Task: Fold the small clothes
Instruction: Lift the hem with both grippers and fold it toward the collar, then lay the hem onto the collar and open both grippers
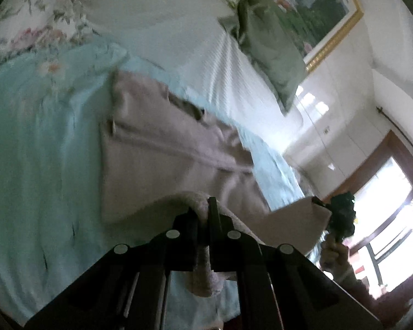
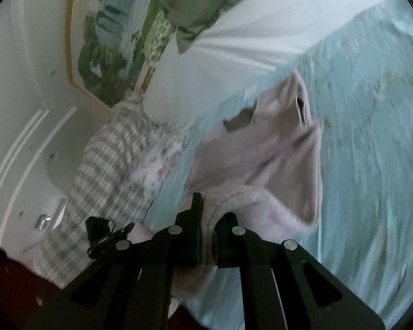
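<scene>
A pale pink garment [image 1: 165,148] lies spread on the light blue bedspread [image 1: 41,137], its near edge lifted off the bed. My left gripper [image 1: 203,214] is shut on one near corner of that hem, and a fold of pink cloth hangs down between its fingers. In the left wrist view the other corner is pinched by the right gripper [image 1: 320,202], held in a hand at the right. In the right wrist view my right gripper [image 2: 208,214] is shut on the pink garment [image 2: 275,148], whose ribbed edge bunches over the jaws. The left gripper [image 2: 102,233] shows dark at lower left.
Green pillows [image 1: 272,55] and a white sheet [image 1: 179,27] lie at the head of the bed below a gold-framed painting [image 1: 316,5]. A plaid cloth [image 2: 104,170] is piled at the bed's edge. A window [image 1: 385,220] is at the right.
</scene>
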The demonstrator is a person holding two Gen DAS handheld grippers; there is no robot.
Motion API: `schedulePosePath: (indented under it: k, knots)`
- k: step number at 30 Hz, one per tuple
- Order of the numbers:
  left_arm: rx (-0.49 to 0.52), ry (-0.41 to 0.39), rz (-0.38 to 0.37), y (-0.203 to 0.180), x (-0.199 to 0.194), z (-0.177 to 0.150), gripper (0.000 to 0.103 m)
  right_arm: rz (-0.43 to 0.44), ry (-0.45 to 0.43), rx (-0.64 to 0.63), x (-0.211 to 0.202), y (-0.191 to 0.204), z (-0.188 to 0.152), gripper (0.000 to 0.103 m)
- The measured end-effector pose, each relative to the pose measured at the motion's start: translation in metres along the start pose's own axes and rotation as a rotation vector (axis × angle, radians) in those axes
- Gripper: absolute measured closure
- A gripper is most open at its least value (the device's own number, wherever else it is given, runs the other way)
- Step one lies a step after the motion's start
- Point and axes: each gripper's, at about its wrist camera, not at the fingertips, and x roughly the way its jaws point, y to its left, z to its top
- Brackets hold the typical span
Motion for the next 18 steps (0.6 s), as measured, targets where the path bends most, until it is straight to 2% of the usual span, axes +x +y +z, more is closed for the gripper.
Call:
schedulePosePath:
  k: [6, 9, 13, 18]
  knots:
    - [-0.013, -0.126, 0.05, 0.013, 0.027, 0.065, 0.099, -0.122, -0.065, -0.017, 0.036, -0.014, 0.066, 0.096]
    - [-0.024, -0.154, 0.084, 0.019, 0.048, 0.1, 0.099, -0.175, -0.078, -0.007, 0.058, -0.029, 0.093, 0.096]
    - [-0.017, -0.158, 0.136, 0.024, 0.081, 0.136, 0.1, -0.228, -0.079, -0.016, 0.088, -0.041, 0.121, 0.096]
    - [0.004, -0.12, 0.227, 0.04, 0.13, 0.167, 0.1, -0.325, -0.053, -0.057, 0.13, -0.06, 0.149, 0.096]
